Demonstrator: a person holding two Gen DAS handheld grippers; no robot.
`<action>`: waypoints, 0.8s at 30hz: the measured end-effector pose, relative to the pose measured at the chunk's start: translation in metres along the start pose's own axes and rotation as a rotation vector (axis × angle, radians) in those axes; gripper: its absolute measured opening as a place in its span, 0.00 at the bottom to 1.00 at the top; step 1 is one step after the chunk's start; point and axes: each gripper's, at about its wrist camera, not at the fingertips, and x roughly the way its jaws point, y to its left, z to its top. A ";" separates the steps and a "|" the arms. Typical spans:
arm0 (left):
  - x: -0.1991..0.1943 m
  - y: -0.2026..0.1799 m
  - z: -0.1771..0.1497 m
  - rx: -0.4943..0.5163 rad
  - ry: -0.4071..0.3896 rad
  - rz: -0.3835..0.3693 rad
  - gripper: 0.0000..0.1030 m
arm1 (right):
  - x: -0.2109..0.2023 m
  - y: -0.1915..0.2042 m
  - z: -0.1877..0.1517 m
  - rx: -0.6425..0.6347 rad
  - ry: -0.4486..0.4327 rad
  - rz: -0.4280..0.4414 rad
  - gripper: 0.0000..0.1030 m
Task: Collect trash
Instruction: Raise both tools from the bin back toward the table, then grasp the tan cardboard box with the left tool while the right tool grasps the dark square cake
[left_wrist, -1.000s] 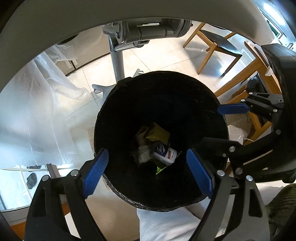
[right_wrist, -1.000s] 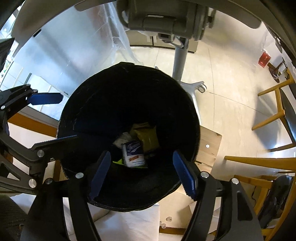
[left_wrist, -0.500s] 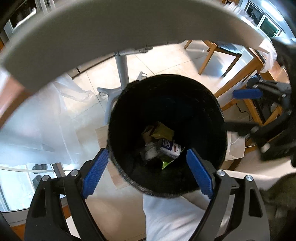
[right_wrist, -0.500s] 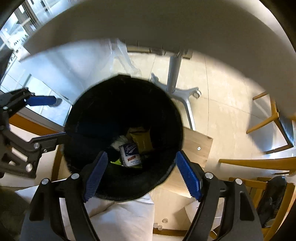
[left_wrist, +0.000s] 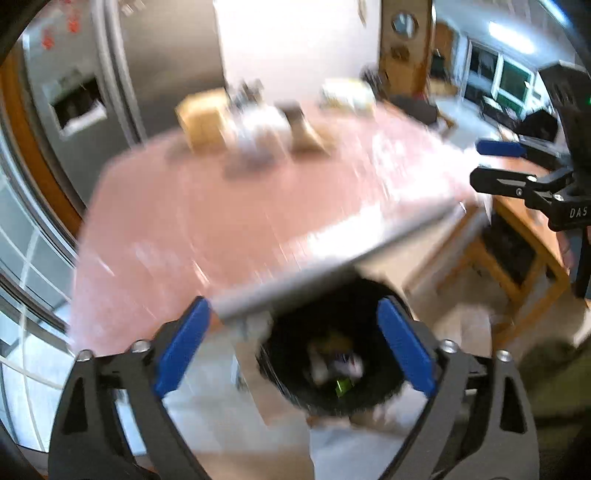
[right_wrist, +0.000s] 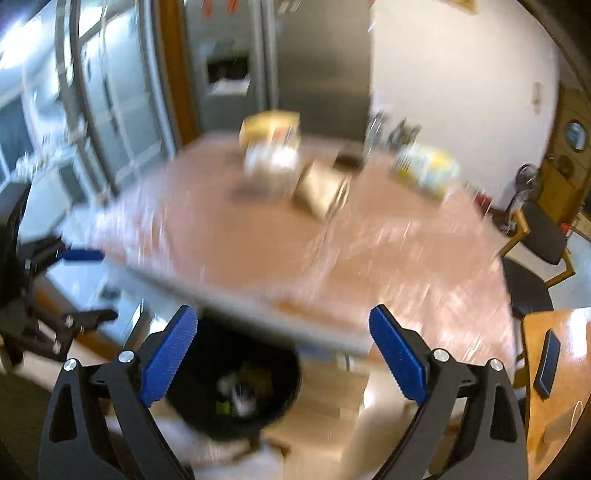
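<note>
From the left wrist cam, our left gripper (left_wrist: 293, 349) had its jaws opening, nothing btwn the blue pads. Below it sat the black trash bin (left_wrist: 369, 402) on the floor, partly under the table edge (left_wrist: 332, 266), w/ wrappers and a small printed pack in the bottom. Everything was motion-blurred. Moving right, on the pink tabletop (right_wrist: 258, 251) we saw what was prob. left to collect: a crumpled clear wrapper (right_wrist: 271, 162), a flat tan packet (right_wrist: 321, 188) just beside it, and a yellow-white bag (right_wrist: 424, 170) further right; a tan box stood behind. Our right gripper (right_wrist: 282, 356) was also opening its jaws, empty. We judged these items light, soft and crinkly, likely slippery film, so pinch a raised fold or edge, not the flat face. Exact shapes were too blurred to tell.
</note>
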 end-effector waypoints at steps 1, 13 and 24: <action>-0.008 0.005 0.012 -0.008 -0.064 0.035 0.97 | -0.003 -0.003 0.007 0.003 -0.055 -0.009 0.96; 0.017 0.067 0.106 -0.111 -0.226 0.196 0.98 | 0.063 -0.037 0.089 0.146 -0.048 -0.082 0.96; 0.091 0.100 0.164 -0.108 -0.123 0.189 0.98 | 0.139 -0.076 0.130 0.270 0.043 -0.082 0.96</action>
